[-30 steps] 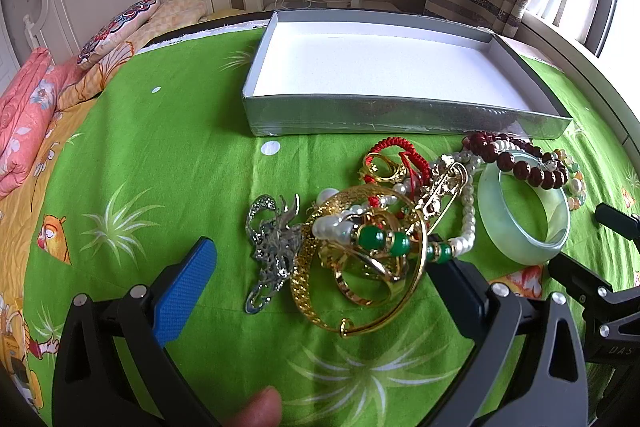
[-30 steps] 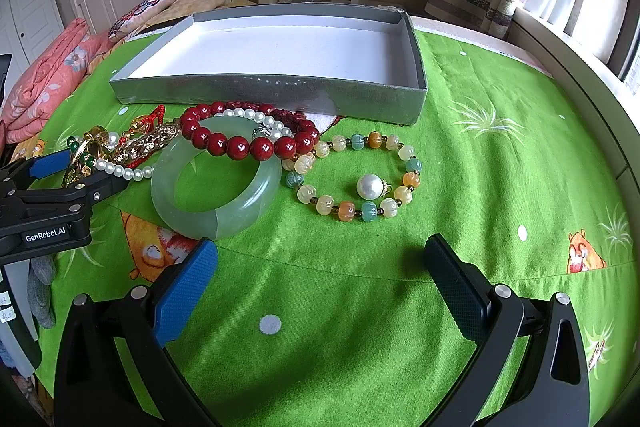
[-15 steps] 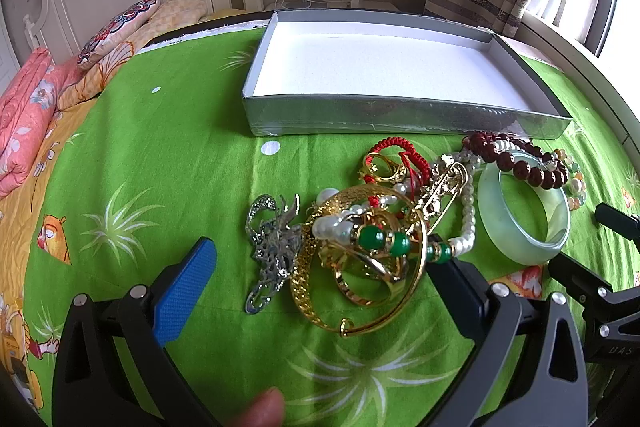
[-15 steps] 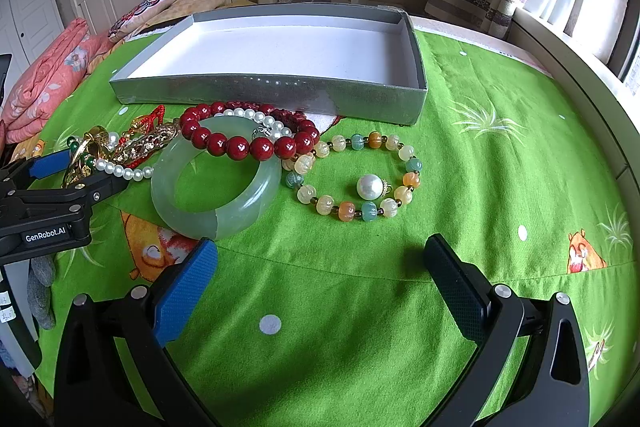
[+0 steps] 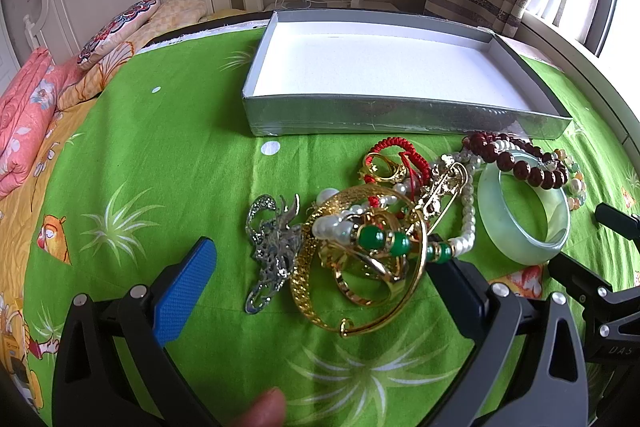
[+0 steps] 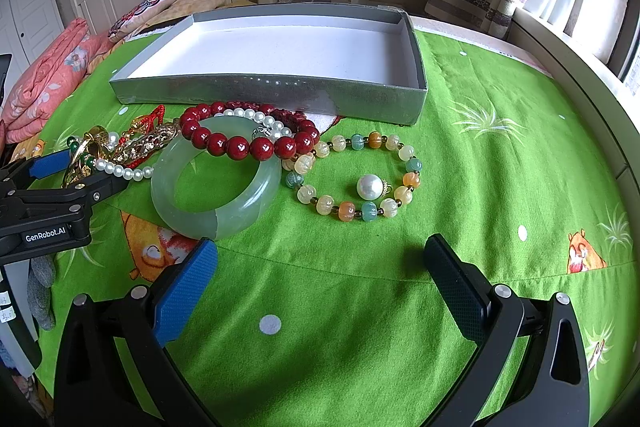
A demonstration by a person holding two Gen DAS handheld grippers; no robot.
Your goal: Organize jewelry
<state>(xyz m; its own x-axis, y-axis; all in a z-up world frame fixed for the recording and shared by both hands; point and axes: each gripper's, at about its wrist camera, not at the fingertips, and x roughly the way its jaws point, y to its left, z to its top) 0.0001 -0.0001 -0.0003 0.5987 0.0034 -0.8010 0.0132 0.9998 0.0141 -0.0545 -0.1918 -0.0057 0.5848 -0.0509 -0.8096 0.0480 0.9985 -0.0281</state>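
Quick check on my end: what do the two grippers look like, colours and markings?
Both match: black frames with silver screws, each with one blue textured pad and one black pad. The left gripper carries a white "GenRobot.AI" label, read in the right view. The right gripper shows partial "DAS" lettering in the left view. No cables or sleeves are visible.

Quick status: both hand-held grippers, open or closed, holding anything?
Left hand-held gripper: open, holding nothing, over the gold bangle.
Right hand-held gripper: open, empty.
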